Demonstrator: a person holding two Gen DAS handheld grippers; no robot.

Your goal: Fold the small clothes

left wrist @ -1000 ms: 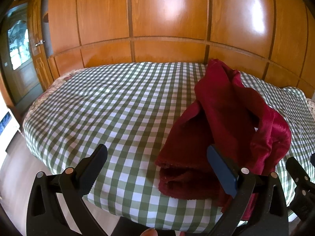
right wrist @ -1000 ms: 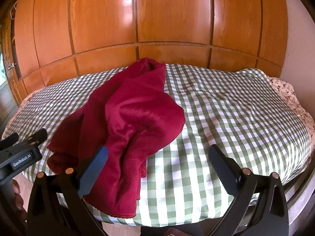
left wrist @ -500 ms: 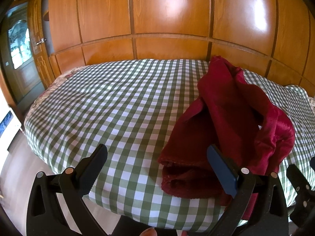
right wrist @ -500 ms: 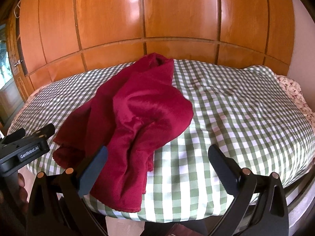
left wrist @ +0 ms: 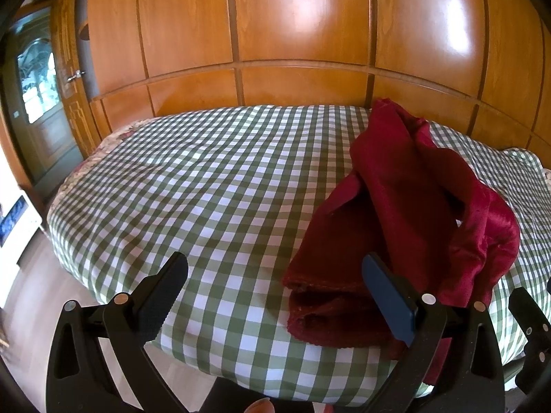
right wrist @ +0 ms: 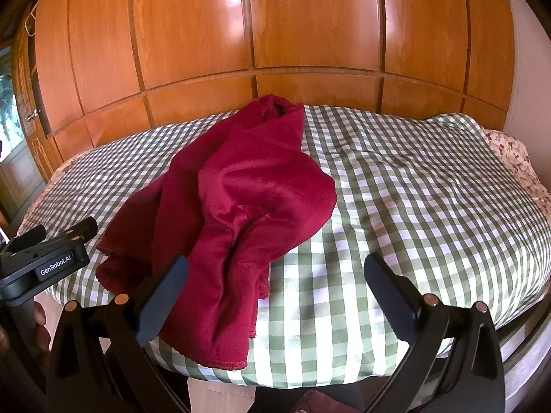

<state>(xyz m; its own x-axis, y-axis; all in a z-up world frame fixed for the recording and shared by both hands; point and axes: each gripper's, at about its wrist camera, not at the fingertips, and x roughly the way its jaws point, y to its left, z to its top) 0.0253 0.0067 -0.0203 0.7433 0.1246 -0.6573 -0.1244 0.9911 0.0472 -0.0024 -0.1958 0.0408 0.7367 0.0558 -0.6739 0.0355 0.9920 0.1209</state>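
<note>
A bed [left wrist: 193,189] covered in a green-and-white checked sheet [right wrist: 413,199] carries one thing: a crumpled dark red garment [right wrist: 241,206]. The garment lies on the sheet in a rumpled heap, one end reaching toward the wooden panelled wall [right wrist: 310,27], the other draping over the bed's near edge.

Left wrist view: from beyond near edge of checked bed [left wrist: 213,186], low, facing wood panel wall [left wrist: 292,27] behind bed; aimed at bed's left half. Right wrist view: same near edge, facing same wall [right wrist: 310,24], aimed at bed's [right wrist: 413,189] right half. Shared: red garment [left wrist: 406,213] [right wrist: 241,199] mid-bed.
</note>
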